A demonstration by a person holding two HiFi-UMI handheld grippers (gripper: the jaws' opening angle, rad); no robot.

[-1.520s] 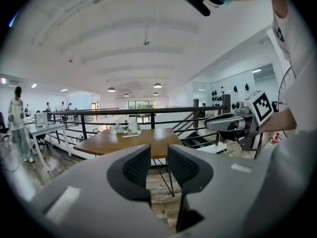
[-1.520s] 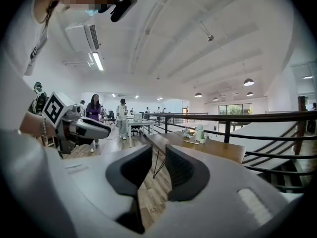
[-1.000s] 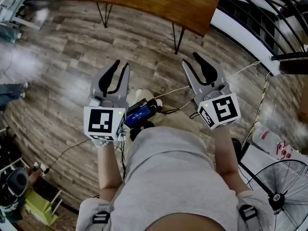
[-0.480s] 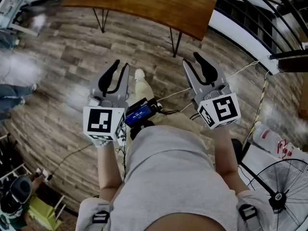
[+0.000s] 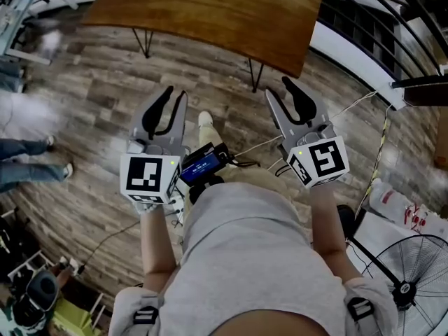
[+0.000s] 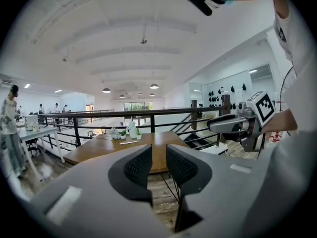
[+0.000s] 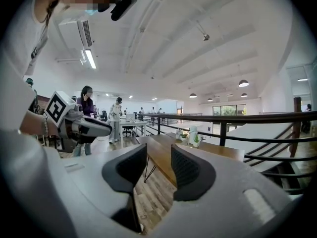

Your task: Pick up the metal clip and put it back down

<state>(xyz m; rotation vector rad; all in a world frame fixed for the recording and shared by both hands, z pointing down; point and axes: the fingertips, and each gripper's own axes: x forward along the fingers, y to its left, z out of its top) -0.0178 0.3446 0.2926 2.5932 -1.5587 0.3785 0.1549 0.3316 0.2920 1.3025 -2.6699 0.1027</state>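
Observation:
I cannot make out any metal clip. My left gripper (image 5: 176, 93) and right gripper (image 5: 278, 87) are held side by side in the air above the wood floor, pointing at a brown wooden table (image 5: 210, 12). The left gripper (image 6: 158, 150) stands open with a narrow gap and nothing in it. The jaws of the right gripper (image 7: 159, 150) are opening, also with nothing between them. On the far tabletop (image 6: 99, 150) lies a thin pale object (image 6: 128, 143) too small to identify.
A white bottle (image 6: 132, 129) and small potted plants stand on the table. A black railing (image 5: 378, 19) runs along the right. A floor fan (image 5: 413, 271) stands at lower right, a cable crosses the floor, and people's legs (image 5: 28, 159) show at the left.
The table has come nearer and fills more of the top of the head view. The floor and the legs at the left have slid back. Both grippers keep their places.

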